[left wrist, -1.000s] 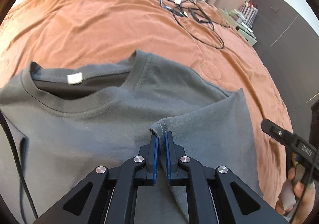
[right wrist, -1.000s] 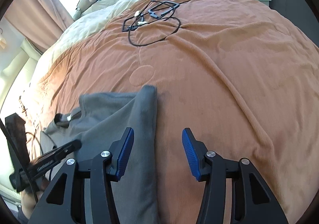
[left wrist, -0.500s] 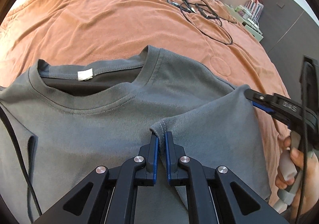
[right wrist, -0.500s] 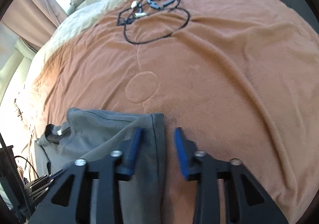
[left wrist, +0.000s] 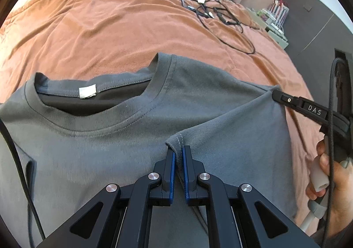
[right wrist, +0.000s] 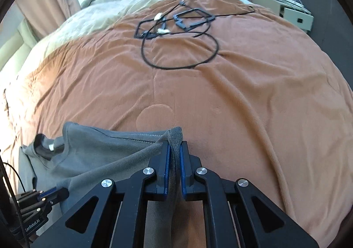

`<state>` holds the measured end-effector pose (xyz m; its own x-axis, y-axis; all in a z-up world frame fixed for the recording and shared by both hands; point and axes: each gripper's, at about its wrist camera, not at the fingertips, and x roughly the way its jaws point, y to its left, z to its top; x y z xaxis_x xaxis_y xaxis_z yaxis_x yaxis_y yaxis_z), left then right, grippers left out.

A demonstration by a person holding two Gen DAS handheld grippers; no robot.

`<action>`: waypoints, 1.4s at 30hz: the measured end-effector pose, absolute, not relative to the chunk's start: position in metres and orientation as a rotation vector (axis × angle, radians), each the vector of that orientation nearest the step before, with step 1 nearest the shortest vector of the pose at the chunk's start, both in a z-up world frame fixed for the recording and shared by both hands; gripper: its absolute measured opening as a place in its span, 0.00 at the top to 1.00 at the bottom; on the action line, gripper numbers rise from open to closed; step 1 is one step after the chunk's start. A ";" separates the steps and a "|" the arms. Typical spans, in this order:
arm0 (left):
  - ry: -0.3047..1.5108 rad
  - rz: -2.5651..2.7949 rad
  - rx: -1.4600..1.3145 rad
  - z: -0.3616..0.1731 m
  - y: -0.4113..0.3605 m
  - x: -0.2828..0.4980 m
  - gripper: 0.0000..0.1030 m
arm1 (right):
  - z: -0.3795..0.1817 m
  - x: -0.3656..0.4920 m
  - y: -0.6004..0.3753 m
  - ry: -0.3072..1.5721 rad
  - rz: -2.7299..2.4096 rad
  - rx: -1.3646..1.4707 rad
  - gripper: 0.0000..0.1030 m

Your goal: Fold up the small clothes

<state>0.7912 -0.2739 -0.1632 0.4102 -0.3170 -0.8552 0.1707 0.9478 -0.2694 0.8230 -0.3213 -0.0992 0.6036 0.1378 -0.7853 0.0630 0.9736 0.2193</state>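
- Left wrist view: the grey shirt (left wrist: 114, 137) lies front-up on the orange blanket (left wrist: 110, 27), collar and white label (left wrist: 87, 91) toward the far side. The left gripper (left wrist: 179, 155) has its jaws pressed together on a hemmed corner of cloth, seemingly the sleeve end, folded in over the chest.
- Right wrist view: the right gripper (right wrist: 174, 155) is closing on another hemmed corner at the shirt's outer edge; the cloth sits between the blue pads, which already pinch it.
- Step in hand, as I judge it: folding the right-hand sleeve and side inward, with both corners now gripped.
- Next move likely calls for lifting both corners together and carrying them across the chest with the edge kept taut, so that the fold lands straight.
- Hard to tell: the shirt's lower part is cut off behind the grippers, and its far side runs out of frame. How many layers each jaw holds is unclear.
- A tangle of black cables (right wrist: 176, 34) lies well apart, further up the bed.
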 end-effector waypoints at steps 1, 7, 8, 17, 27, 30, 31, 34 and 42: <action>1.118 -0.305 -0.137 -0.167 -0.275 0.793 0.93 | -0.105 0.825 -0.317 0.957 0.033 0.212 0.93; 1.174 -0.316 -0.228 -0.168 -0.261 0.797 0.76 | -0.095 0.798 -0.314 0.932 0.030 0.200 0.37; 1.169 -0.312 -0.243 -0.166 -0.256 0.793 0.74 | -0.091 0.793 -0.316 0.924 0.030 0.192 0.37; 1.147 -0.281 -0.243 -0.145 -0.222 0.758 0.73 | -0.093 0.748 -0.308 1.002 0.052 0.078 0.37; 1.127 -0.202 -0.263 -0.117 -0.162 0.701 0.73 | -0.101 0.706 -0.301 1.074 -0.012 0.060 0.37; 1.120 -0.185 -0.277 -0.112 -0.147 0.683 0.72 | -0.090 0.688 -0.301 1.058 -0.020 0.071 0.37; 1.117 -0.179 -0.279 -0.110 -0.143 0.678 0.72 | -0.086 0.680 -0.303 1.051 -0.021 0.080 0.37; 1.103 -0.162 -0.284 -0.101 -0.127 0.659 0.72 | -0.072 0.656 -0.306 1.029 -0.023 0.100 0.37; 1.006 -0.122 -0.300 -0.061 -0.085 0.605 0.39 | -0.034 0.580 -0.307 0.967 -0.030 0.134 0.26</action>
<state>0.6045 -0.0845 -0.0606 0.5330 -0.2377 -0.8121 -0.0365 0.9524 -0.3028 0.5798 -0.3074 -0.0339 0.5684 0.0344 -0.8220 0.0851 0.9913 0.1003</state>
